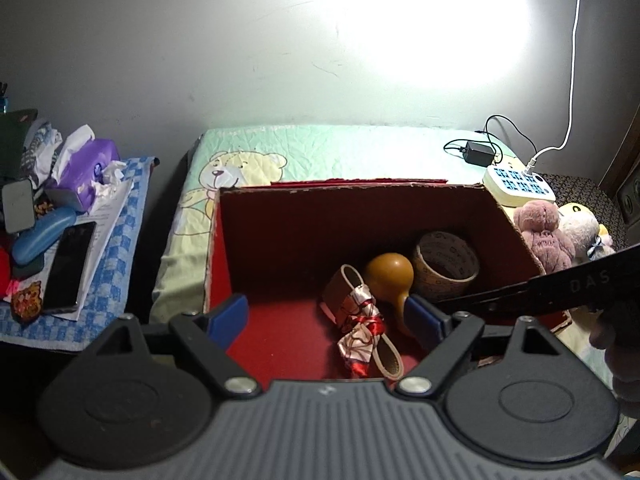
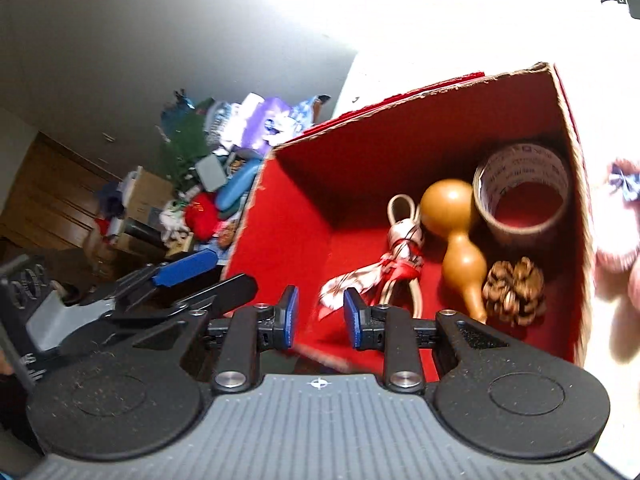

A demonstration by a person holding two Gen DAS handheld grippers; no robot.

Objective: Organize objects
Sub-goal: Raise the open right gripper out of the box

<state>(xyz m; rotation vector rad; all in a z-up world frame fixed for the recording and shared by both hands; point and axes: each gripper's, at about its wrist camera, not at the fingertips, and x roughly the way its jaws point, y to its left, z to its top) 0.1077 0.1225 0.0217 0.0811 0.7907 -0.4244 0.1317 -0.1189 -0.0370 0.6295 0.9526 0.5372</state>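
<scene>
Four things already lie in the red box (image 2: pixel 304 208) on the bed (image 1: pixel 320 148): a roll of tape (image 2: pixel 520 192) in the far right corner, a brown gourd (image 2: pixel 456 232) just beside it, a pine cone (image 2: pixel 514 292) touching the gourd's lower bulb, and a looped strap with a red-and-white scarf (image 2: pixel 384 276) tied round it, left of the gourd. So we judge the sorting to be well under way, though not finished. Outside the box, against its right wall, a pink plush toy (image 1: pixel 542 236) and a white plush toy (image 1: pixel 580 228) rest on the bed, and we take these as the likeliest pieces left to put in. Our left tongs (image 1: pixel 328 320) hang over the box's near edge with the jaws spread wide and nothing between them. Our right tongs (image 2: pixel 320 316) are narrowed to a small gap, and they look empty; the scarf shows beyond the gap, not pinched in it. Beside the bed, a cluttered bench (image 1: pixel 120 248) carries a phone (image 1: pixel 70 264), a glasses case (image 1: pixel 42 232) and a tissue pack (image 1: pixel 92 168); whether those belong to the job we cannot tell.
</scene>
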